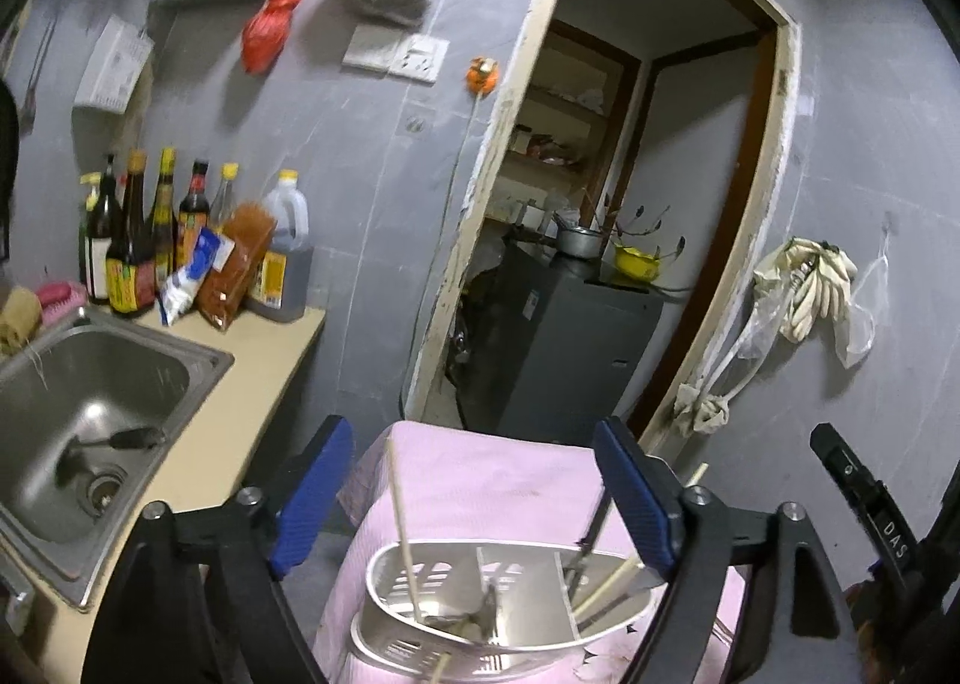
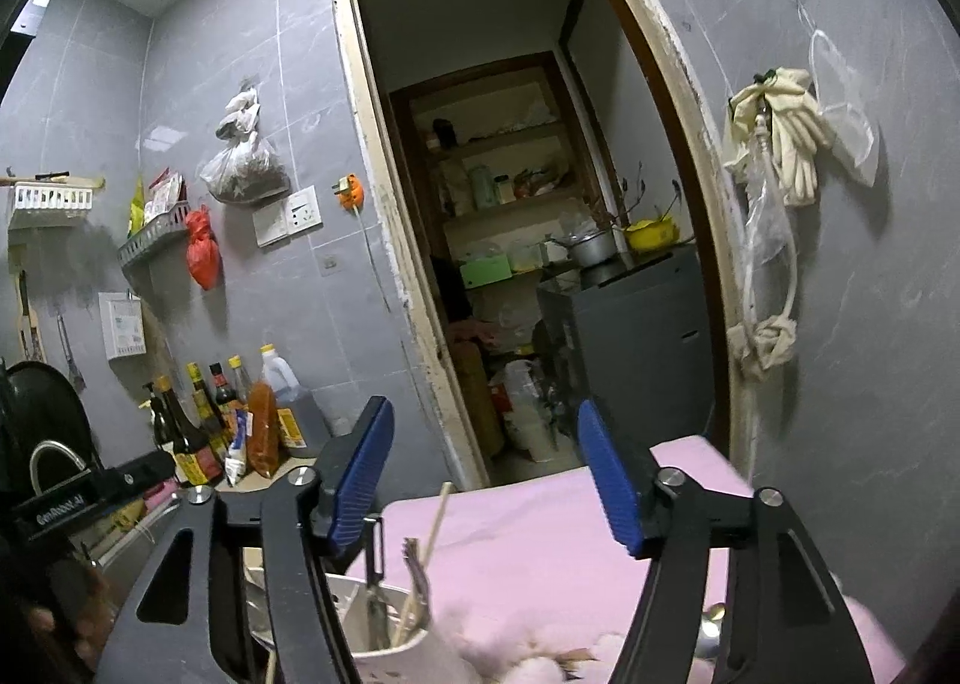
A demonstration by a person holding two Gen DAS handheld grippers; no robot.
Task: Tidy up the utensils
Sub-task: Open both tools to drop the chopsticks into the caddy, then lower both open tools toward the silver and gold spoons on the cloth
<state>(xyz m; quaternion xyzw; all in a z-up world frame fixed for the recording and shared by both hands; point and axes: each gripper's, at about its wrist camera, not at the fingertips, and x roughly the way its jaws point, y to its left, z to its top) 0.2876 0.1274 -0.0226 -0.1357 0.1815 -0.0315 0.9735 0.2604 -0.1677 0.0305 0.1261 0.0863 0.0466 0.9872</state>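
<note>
A white slotted utensil caddy stands on a pink cloth. In it are a leaning wooden chopstick, more chopsticks on the right side, and metal utensils. My left gripper hangs above the caddy, open, with nothing between its blue pads. The right wrist view shows the caddy low and left, with a chopstick and a metal utensil sticking up. My right gripper is open and empty above the pink cloth. A shiny spoon-like piece lies on the cloth at lower right.
A steel sink sits in the beige counter at left, with sauce bottles behind it. Straight ahead is a doorway with a dark grey cabinet. Gloves hang on the right wall.
</note>
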